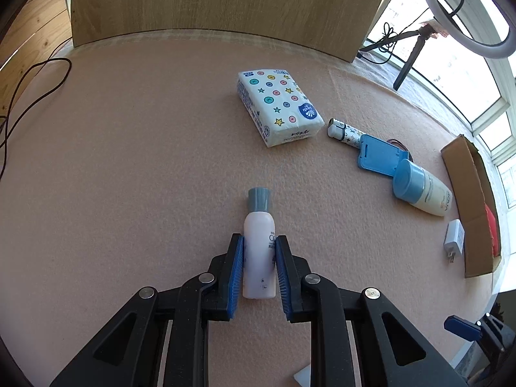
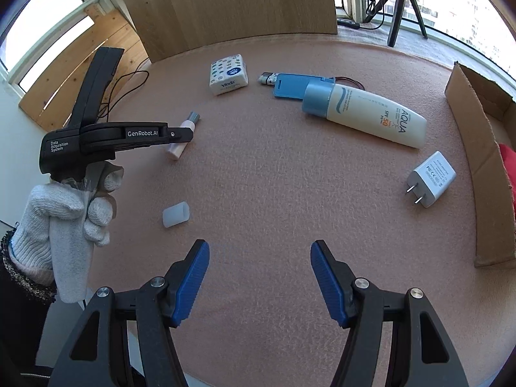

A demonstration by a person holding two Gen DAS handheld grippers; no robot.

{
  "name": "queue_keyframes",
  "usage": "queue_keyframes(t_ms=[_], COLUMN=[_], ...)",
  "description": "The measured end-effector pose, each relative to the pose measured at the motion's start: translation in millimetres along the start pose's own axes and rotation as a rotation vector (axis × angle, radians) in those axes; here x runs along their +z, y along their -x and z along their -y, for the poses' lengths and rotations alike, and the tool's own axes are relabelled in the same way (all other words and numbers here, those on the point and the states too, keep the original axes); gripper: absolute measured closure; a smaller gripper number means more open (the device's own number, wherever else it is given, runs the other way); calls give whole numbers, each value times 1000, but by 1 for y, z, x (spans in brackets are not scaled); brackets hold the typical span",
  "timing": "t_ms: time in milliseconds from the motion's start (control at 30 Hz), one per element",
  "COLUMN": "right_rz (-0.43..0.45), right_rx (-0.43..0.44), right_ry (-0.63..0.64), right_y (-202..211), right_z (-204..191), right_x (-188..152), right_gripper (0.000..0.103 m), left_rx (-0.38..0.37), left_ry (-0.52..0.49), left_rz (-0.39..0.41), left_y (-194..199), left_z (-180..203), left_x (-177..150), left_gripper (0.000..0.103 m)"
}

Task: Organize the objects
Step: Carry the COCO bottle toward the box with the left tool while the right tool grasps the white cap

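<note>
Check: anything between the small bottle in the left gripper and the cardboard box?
Yes. The small bottle sits between the left gripper fingers. Towards the box lie the sunscreen tube and the charger; between those two the mat looks bare.

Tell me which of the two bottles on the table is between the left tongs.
The small white bottle with the grey-blue cap, between the left tongs. The bigger cream AQUA sunscreen bottle lies untouched farther right.
</note>
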State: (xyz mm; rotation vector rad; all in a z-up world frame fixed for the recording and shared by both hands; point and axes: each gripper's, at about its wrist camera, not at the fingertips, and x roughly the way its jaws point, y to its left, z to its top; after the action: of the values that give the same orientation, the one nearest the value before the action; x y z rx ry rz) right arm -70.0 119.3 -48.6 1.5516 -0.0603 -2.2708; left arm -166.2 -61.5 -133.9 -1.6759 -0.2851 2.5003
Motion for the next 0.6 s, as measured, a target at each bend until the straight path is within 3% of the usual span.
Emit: queue_keyframes(t_ms=[333, 600], right_rz=[-51, -75], right_rx=[35, 3], right_ry=[189, 272], right_y=[-45, -68], right_z=[-57, -84], right_x=[13, 17], right_gripper=[41, 41], left_rx=[17, 26], left_ry=[51, 56], left_rz=[-13, -13], left_y=[30, 33], left_z=[-26, -29], left_x=[-62, -64], left_gripper=[81, 77])
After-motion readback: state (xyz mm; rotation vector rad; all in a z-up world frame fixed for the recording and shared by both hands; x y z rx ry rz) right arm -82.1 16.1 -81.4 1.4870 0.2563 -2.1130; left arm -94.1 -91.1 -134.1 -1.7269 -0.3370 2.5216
